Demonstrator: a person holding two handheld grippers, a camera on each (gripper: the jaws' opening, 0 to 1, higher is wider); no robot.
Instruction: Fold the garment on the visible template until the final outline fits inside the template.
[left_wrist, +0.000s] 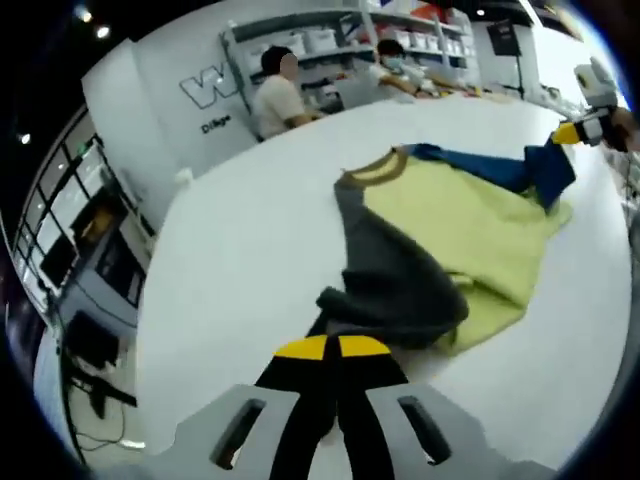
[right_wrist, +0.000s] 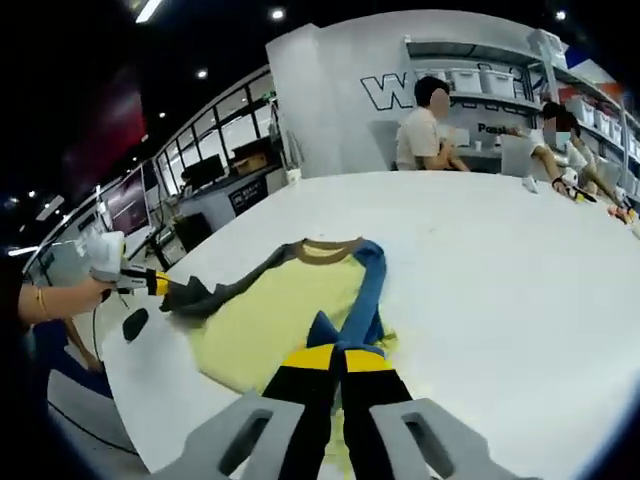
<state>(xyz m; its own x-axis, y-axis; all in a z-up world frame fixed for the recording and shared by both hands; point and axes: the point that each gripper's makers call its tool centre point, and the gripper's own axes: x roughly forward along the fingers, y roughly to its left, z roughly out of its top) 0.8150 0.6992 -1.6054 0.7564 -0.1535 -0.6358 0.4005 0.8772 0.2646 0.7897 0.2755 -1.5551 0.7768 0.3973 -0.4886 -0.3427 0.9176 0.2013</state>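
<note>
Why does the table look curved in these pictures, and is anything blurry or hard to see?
Left gripper view: the fisheye lens bends the white table into a dome; the grey sleeve near the left gripper looks smeared. Right gripper view: the same bending, the yellow shirt fairly sharp, ceiling lights as bright spots above, the right gripper in the foreground.
</note>
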